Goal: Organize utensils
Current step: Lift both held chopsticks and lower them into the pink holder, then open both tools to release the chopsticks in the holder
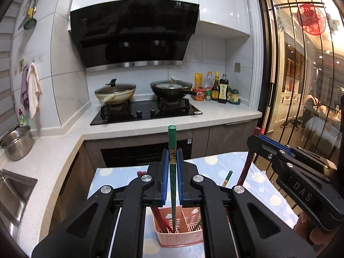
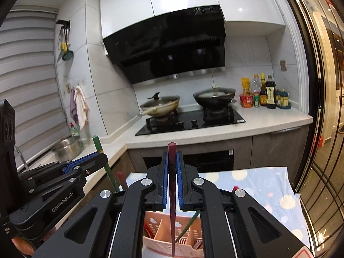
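Note:
My left gripper [image 1: 172, 157] is shut on a green chopstick [image 1: 172, 135], held upright with its tip down inside a pink utensil basket [image 1: 182, 236]. My right gripper [image 2: 172, 161] is shut on a dark red chopstick [image 2: 172, 150], also upright, its tip over the same pink basket [image 2: 189, 247]. The basket holds red chopsticks [image 1: 160, 221] and a green one [image 2: 187, 225]. The right gripper shows at the right in the left wrist view [image 1: 271, 144]; the left gripper shows at the left in the right wrist view [image 2: 94, 159].
The basket stands on a table with a blue dotted cloth [image 1: 264, 182]. Beyond is a counter [image 1: 150, 126] with a stove, two pans [image 1: 116, 92], bottles [image 1: 222, 90], a steel pot [image 1: 17, 144] and a sink [image 1: 13, 191]. A glass door [image 1: 301, 86] is at the right.

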